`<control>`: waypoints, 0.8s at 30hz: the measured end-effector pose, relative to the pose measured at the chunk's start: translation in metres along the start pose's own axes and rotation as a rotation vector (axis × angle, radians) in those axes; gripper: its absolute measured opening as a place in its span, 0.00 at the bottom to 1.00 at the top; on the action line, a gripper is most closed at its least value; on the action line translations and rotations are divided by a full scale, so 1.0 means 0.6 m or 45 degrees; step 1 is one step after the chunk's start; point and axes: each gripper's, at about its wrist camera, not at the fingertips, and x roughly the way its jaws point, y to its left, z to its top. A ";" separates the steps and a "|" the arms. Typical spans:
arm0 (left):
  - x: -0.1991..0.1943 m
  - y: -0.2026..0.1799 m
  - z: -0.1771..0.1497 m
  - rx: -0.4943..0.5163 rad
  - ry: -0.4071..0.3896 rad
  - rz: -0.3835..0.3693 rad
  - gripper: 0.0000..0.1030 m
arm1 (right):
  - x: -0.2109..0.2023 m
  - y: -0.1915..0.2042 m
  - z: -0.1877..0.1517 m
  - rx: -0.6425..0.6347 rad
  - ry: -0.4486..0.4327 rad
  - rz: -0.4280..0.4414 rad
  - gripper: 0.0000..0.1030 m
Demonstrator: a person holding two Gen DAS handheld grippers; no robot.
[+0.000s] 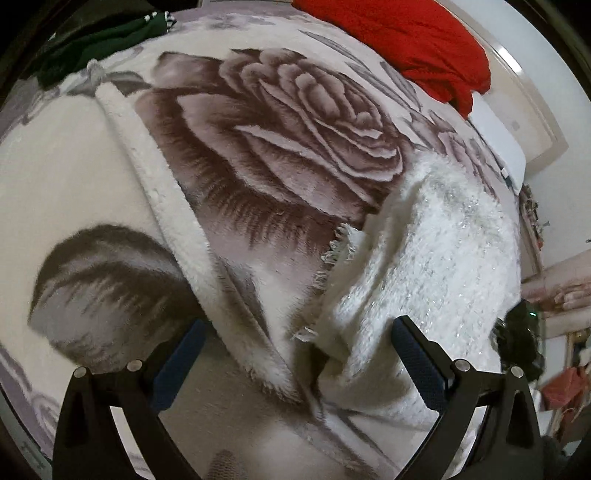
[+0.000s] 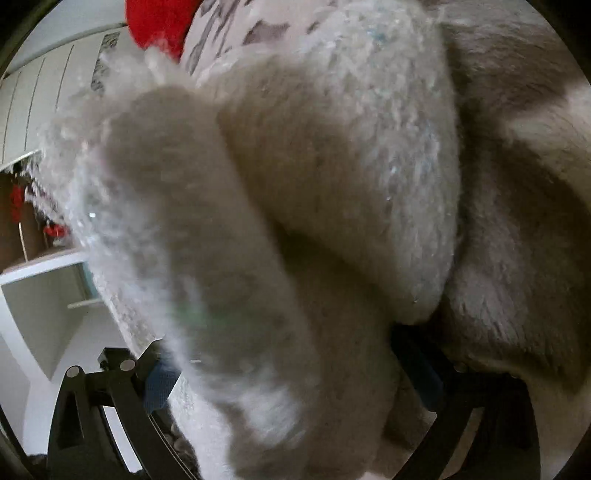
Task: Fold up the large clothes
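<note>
On a bed spread with a rose-print plush blanket [image 1: 266,147], we look first through the left wrist camera: at far left a dark green garment [image 1: 110,33] lies at the bed's upper corner, well apart from the work, and the left gripper [image 1: 295,365] hangs steeply over the blanket with its jaws spread wide and nothing between the blue pads but bedding below. To the right of its centre line lies the task's thing, a fluffy white knitted garment [image 1: 424,266] flecked with silver thread, its frayed fringe [image 1: 338,251] facing the rose; its long axis appears to run from the right-hand jaw up and away toward the bed's far side, where a red garment [image 1: 413,40] is heaped near the edge. In the right wrist view the right gripper [image 2: 288,387] sits with the same white knit bulging up between its jaws, which stand spread; the fabric lies between the pads, but we see neither pressing on it, and the right-hand pad is largely hidden in shadow. We judge the right hand the nearer of the two, already at the cloth, while the left would have to shift rightward to reach an edge. Open blanket to the left of the knit offers room to lay a fold; on the right the bed's edge, a white wardrobe [image 2: 40,103] and clutter stand close, so we would fold inward, away from that side.
</note>
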 end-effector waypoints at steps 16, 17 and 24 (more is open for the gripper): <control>-0.118 0.011 -0.047 0.308 0.019 0.300 1.00 | 0.059 -0.010 -0.465 0.706 -0.218 0.542 0.38; -0.113 0.014 -0.058 0.329 0.031 0.319 1.00 | 0.079 -0.020 -0.488 0.731 -0.174 0.460 0.38; -0.069 0.005 -0.112 0.351 0.048 0.323 1.00 | -0.002 -0.044 -0.492 0.597 -0.118 0.084 0.55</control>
